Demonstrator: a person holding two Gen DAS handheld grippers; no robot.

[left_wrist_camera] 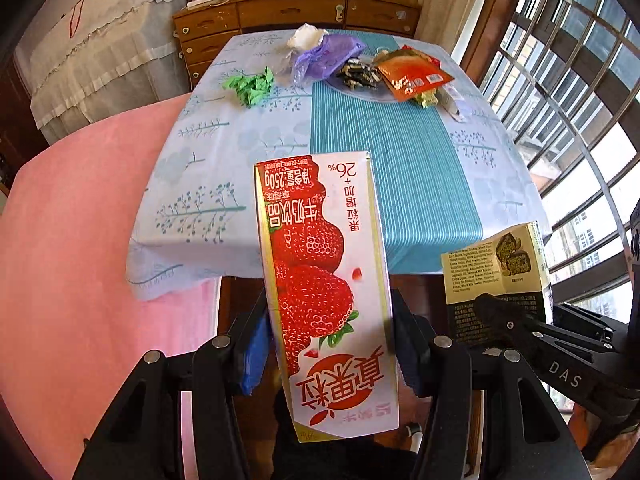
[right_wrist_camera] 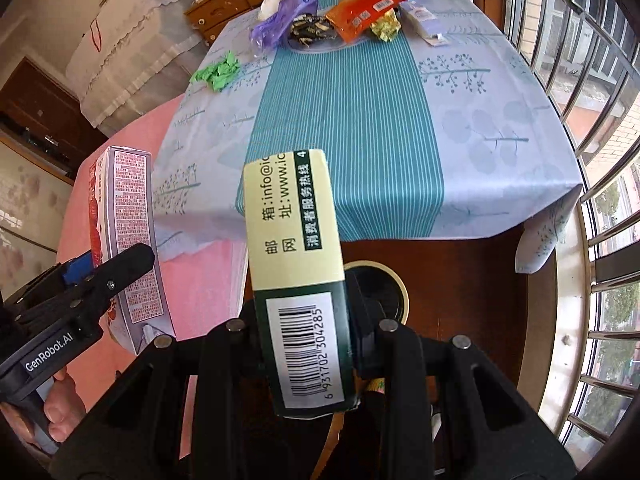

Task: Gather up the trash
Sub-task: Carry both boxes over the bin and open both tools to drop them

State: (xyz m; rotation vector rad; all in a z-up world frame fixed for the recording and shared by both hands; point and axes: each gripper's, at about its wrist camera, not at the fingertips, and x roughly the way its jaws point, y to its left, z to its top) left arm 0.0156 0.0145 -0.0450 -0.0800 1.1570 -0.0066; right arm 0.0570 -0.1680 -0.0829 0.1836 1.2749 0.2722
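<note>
left claw (left_wrist_camera: pixel 330 344) grips strawberry carton (left_wrist_camera: pixel 324 280) | right claw (right_wrist_camera: pixel 310 340) grips snack box (right_wrist_camera: pixel 298 264) | both lengthwise, pointing toward table (right_wrist_camera: pixel 500 152)

A desk (left_wrist_camera: pixel 420 168) stands under a pale blue cloth printed with branches, crossed by a teal striped runner (left_wrist_camera: pixel 384 152). Behind it stands a wooden chest of drawers (left_wrist_camera: pixel 288 12) against the far wall. To the left lies a pink-covered surface (left_wrist_camera: pixel 80 240), and beyond it a piece of furniture draped in white lace cloth (left_wrist_camera: pixel 100 48). On the right, daylight comes through barred windows (left_wrist_camera: pixel 568 80). The dark wooden floor (right_wrist_camera: pixel 472 280) shows below the desk edge.
</note>
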